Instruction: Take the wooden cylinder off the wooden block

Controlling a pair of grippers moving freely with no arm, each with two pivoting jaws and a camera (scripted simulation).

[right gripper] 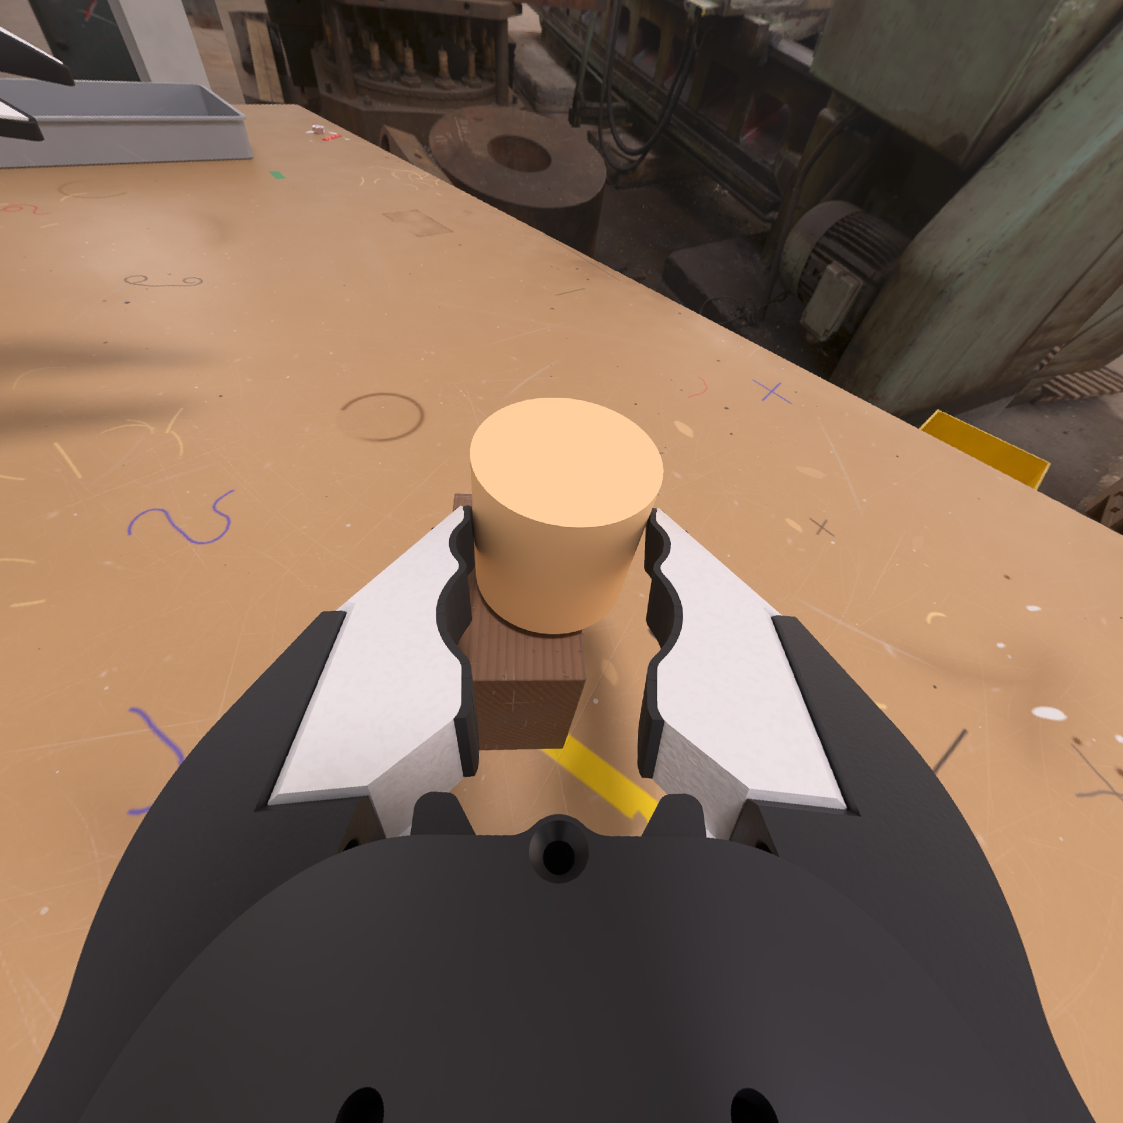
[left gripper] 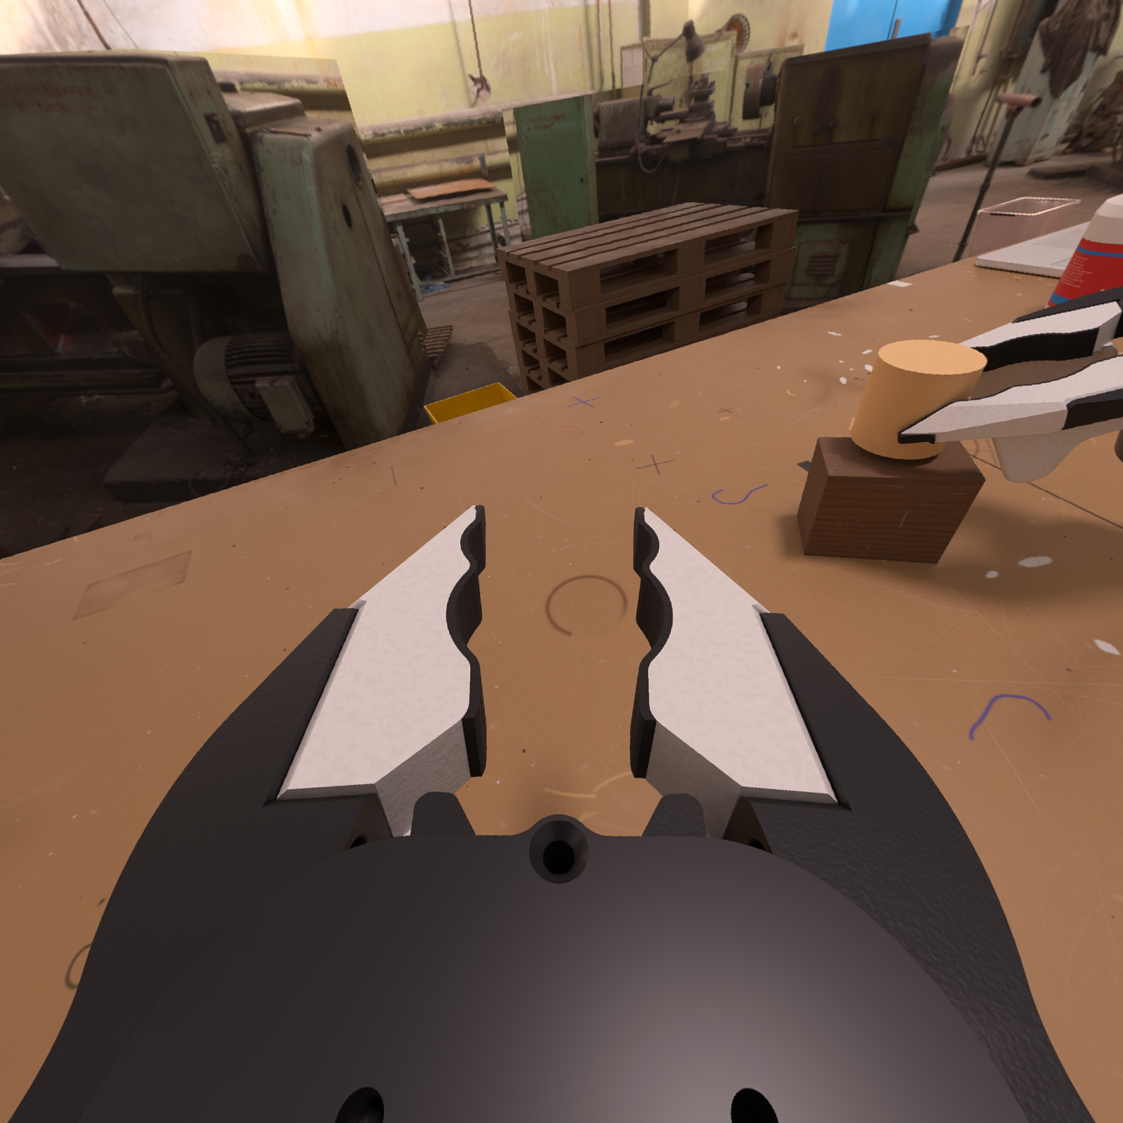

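No writing is legible; faint red marks on the green machine (left gripper: pixel 182 200) and the bottle's (left gripper: pixel 1094 261) label blur out.

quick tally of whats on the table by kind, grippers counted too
Wooden pieces: 2, the pale wooden cylinder and the dark brown wooden block under it
Two-finger grippers: 2, left gripper and right gripper
Grey trays: 1
White bottles with red and blue label: 1
Total: 6
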